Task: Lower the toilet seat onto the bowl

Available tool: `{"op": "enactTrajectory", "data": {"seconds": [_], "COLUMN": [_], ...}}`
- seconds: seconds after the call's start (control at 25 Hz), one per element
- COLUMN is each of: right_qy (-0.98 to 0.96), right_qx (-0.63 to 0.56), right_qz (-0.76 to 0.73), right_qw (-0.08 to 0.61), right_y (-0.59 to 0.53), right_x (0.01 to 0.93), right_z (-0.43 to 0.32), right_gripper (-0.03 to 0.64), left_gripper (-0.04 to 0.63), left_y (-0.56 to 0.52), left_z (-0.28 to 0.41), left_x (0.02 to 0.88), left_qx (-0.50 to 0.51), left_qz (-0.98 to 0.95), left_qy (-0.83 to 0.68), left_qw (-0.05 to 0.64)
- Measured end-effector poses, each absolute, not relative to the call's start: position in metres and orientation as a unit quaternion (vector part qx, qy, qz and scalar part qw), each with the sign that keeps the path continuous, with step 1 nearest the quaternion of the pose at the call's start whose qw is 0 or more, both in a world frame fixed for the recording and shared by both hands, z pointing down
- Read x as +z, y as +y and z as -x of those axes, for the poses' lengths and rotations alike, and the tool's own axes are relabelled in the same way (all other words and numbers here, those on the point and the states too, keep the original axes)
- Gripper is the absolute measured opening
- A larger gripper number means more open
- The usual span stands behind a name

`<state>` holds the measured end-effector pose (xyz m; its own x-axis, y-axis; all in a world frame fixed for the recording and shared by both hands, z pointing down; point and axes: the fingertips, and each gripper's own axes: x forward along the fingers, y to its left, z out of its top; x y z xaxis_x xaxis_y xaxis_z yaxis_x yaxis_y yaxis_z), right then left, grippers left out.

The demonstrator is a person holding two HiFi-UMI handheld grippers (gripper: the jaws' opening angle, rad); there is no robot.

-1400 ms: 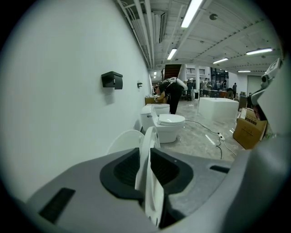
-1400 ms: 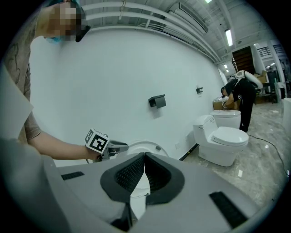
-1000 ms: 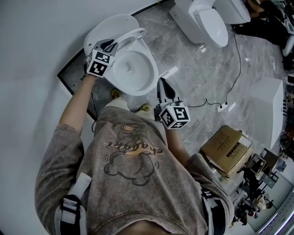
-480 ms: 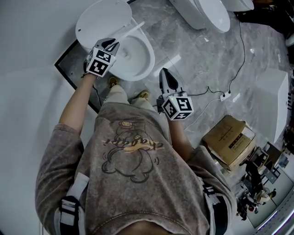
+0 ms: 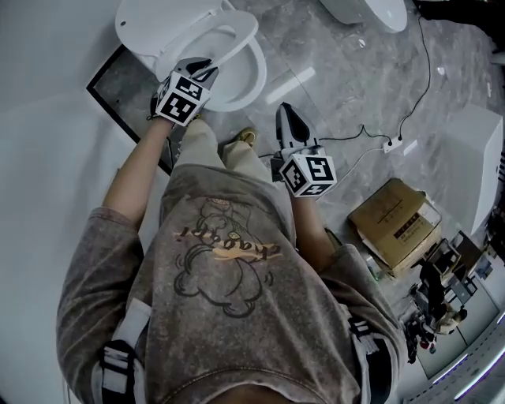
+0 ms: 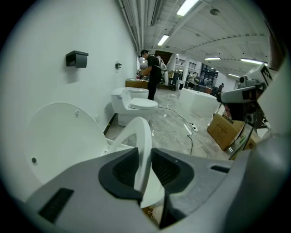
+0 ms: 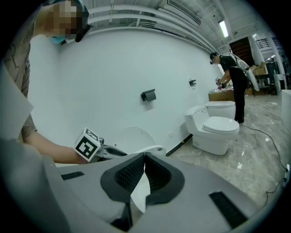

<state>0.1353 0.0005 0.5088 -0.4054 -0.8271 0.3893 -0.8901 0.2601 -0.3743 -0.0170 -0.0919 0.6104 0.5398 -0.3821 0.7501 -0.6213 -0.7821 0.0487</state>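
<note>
The white toilet seat [image 5: 246, 31] stands tilted, partway between the raised lid [image 5: 150, 24] and the bowl [image 5: 229, 87]. My left gripper [image 5: 207, 65] has the seat's rim between its jaws. In the left gripper view the seat [image 6: 144, 136] fills the gap between the pads [image 6: 122, 169], which still touch it as the jaws are opening. The lid [image 6: 59, 136] leans against the wall behind. My right gripper [image 5: 286, 110] hangs over the floor to the right of the bowl, shut and empty. The right gripper view shows its closed tips [image 7: 144, 155], with the left gripper's marker cube [image 7: 87, 144] and the seat [image 7: 152, 149] beyond.
A white wall runs close on the left. Other toilets [image 6: 134, 104] stand further along it, with a person [image 6: 152, 77] behind them. A cable and power strip [image 5: 390, 144] lie on the marble floor. A cardboard box [image 5: 394, 225] sits at the right.
The seat has tipped away from the lid toward the bowl, my left gripper moving with it. The head view has shifted, so the toilet sits higher in it. The right gripper stays shut.
</note>
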Motion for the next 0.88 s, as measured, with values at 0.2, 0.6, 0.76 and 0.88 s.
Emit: {"op": "enactTrajectory", "data": {"seconds": [0.2, 0.6, 0.76, 0.88], "right_qy": [-0.794, -0.780, -0.765, -0.754], "right_qx": [0.284, 0.302, 0.321, 0.337], "right_qz": [-0.533, -0.543, -0.552, -0.558], "right_qw": [0.070, 0.076, 0.080, 0.081], "right_y": [0.014, 0.021, 0.033, 0.042], "right_x": [0.527, 0.582, 0.607, 0.629], "right_z": [-0.140, -0.157, -0.167, -0.177], "right_gripper": [0.028, 0.028, 0.028, 0.028], "left_gripper": [0.098, 0.089, 0.084, 0.083], "left_y": [-0.058, -0.008, 0.014, 0.023], "left_z": [-0.005, -0.049, -0.061, -0.070], "left_x": [0.641, 0.716, 0.756, 0.788], "left_qx": [0.400, 0.411, 0.438, 0.451], "left_qz": [-0.860, -0.847, -0.833, -0.826], "left_qy": [-0.255, -0.214, -0.199, -0.198], "left_qw": [0.187, 0.261, 0.272, 0.275]}}
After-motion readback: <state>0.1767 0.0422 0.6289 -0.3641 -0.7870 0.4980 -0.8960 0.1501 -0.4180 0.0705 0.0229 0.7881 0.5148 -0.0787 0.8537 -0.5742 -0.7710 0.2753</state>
